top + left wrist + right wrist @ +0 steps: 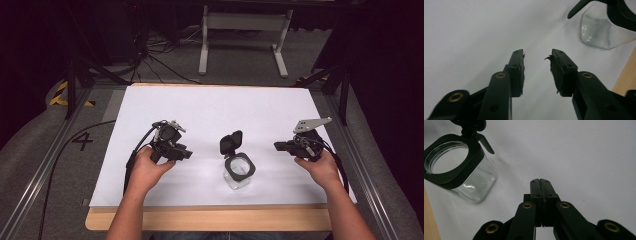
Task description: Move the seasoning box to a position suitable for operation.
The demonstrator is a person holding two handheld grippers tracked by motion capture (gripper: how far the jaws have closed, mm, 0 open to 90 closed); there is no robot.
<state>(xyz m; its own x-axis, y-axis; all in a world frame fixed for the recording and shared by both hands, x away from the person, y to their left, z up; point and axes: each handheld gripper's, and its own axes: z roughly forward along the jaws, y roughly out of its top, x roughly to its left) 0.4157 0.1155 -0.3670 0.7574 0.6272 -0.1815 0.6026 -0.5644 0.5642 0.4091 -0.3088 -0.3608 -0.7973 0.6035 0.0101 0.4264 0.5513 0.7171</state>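
A clear square glass jar with a black collar stands near the front middle of the white sheet, and its black hinged lid is flipped up behind it. The jar looks empty through its mouth in the right gripper view, and its glass wall shows at the upper right of the left gripper view. My left gripper sits left of the jar, open with nothing between its jaws. My right gripper is to the jar's right, shut on nothing, and points toward the jar.
The white sheet covers a wooden table whose bare front edge runs along the bottom. A white metal stand and cables lie on the floor beyond the table. Black frame rails flank both sides.
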